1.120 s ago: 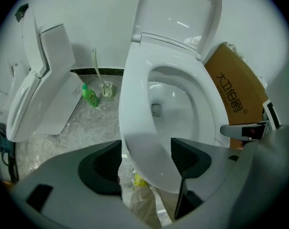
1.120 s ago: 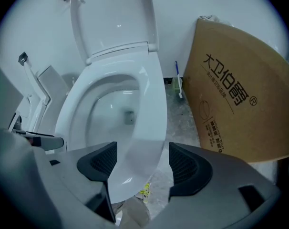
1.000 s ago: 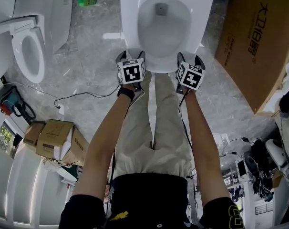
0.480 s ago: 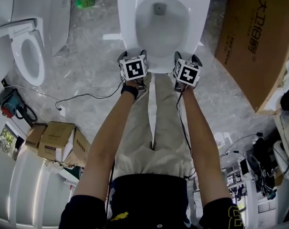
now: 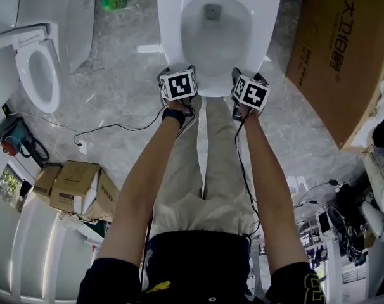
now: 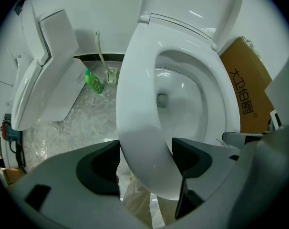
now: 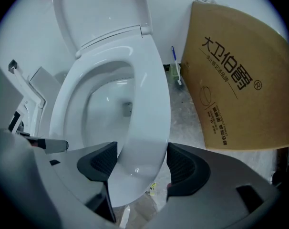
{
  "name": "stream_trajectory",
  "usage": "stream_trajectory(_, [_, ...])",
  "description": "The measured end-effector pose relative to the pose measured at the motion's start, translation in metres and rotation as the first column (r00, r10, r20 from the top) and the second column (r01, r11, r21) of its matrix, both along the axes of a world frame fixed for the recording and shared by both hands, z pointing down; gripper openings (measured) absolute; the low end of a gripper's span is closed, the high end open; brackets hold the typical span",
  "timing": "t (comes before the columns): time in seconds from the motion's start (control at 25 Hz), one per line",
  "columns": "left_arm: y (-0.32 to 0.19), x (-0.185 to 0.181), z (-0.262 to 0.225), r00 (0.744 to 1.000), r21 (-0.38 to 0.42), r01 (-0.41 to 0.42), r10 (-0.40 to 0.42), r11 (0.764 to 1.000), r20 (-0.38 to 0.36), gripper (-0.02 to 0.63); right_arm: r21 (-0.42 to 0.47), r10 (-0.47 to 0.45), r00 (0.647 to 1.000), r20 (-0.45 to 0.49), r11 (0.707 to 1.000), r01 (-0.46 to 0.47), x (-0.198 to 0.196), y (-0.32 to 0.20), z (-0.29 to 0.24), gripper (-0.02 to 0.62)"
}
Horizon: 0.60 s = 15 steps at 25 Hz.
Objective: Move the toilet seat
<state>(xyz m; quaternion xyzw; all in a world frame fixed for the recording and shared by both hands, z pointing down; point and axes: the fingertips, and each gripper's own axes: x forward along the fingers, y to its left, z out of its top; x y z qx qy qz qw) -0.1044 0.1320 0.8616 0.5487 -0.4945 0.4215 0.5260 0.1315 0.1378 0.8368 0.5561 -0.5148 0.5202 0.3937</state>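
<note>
The white toilet seat (image 5: 170, 33) lies down on the bowl, with its lid (image 6: 192, 4) standing up behind. My left gripper (image 5: 177, 73) points down at the seat's front left. In the left gripper view the seat ring (image 6: 139, 104) fills the gap of that gripper (image 6: 145, 154), and both dark pads (image 6: 101, 163) lie against its sides. At the front right, my right gripper (image 5: 249, 78) straddles the ring in the same way. In the right gripper view the seat (image 7: 151, 89) sits tight between the jaws of that gripper (image 7: 142, 161).
A second toilet (image 5: 37, 68) stands at the left, with a green bottle (image 5: 116, 2) on the marbled floor beyond it. A big cardboard box (image 5: 338, 49) leans at the right. Small cartons (image 5: 75, 185), a floor cable (image 5: 109, 126) and cluttered gear (image 5: 344, 220) flank the person's legs.
Both grippers have crept a little further over the seat's front rim, and their marker cubes have tilted slightly. The seat stays between both pairs of jaws.
</note>
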Motion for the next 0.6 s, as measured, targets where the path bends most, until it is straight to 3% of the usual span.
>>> stream_trajectory(0.16, [-0.0033,-0.007,-0.0075,0.999,-0.011,-0.013,0.013,1.0,0.036,0.35,-0.04,0.019,1.0,-0.004,0.999,-0.019,0.0003,0.0002,0.0001,0.339])
stream_trajectory(0.36, [-0.0004,0.0021,-0.0021,1.0,-0.013,0.015,-0.015,1.0,-0.014,0.35,-0.05,0.033,0.999,0.008,0.998,-0.033,0.0012,0.0009,0.0005,0.333])
stream_trajectory(0.6, [-0.0025,-0.0036,-0.0095,1.0,-0.044,0.027,-0.027,0.999,-0.004,0.351,-0.049,0.048,0.999,0.018,0.998,-0.047,0.0016,0.0003,-0.0002,0.324])
